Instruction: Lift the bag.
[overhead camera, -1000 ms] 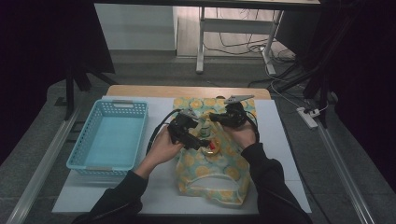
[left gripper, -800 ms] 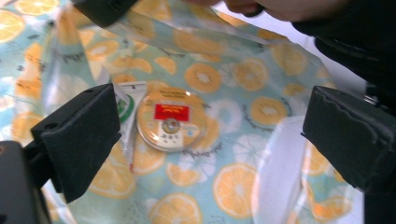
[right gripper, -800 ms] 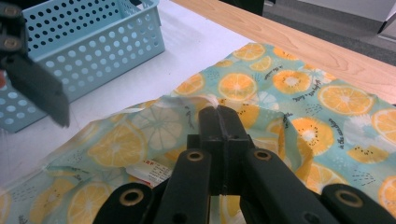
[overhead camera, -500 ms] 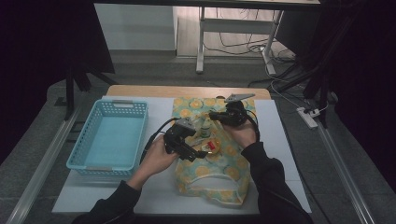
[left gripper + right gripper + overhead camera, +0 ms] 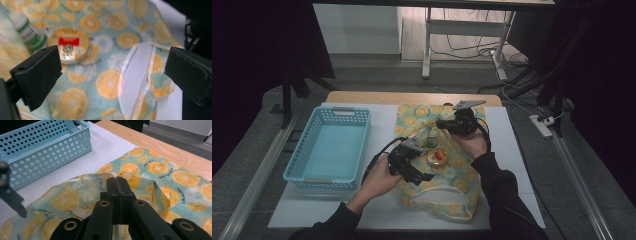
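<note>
A fruit-print fabric bag (image 5: 437, 197) lies on the white mat, with a small green-and-white bottle (image 5: 432, 136) and a round yellow tin (image 5: 438, 158) resting on it. My right gripper (image 5: 441, 123) is shut on a fold of the bag's edge (image 5: 110, 175) and holds it up a little; its jaws (image 5: 116, 180) are pressed together. My left gripper (image 5: 421, 164) hovers open just left of the tin. Between its wide-apart jaws (image 5: 112, 72) I see the bag (image 5: 105, 85), the tin (image 5: 72, 46) and the bottle (image 5: 30, 33).
A light blue perforated basket (image 5: 329, 147) stands left of the bag, also in the right gripper view (image 5: 37, 145). The wooden table edge (image 5: 412, 97) runs behind the mat. Desk legs and cables stand on the floor beyond.
My left gripper has moved toward the table's front and left, and slightly lower, away from the right gripper. The right gripper has kept still with the fabric in it.
</note>
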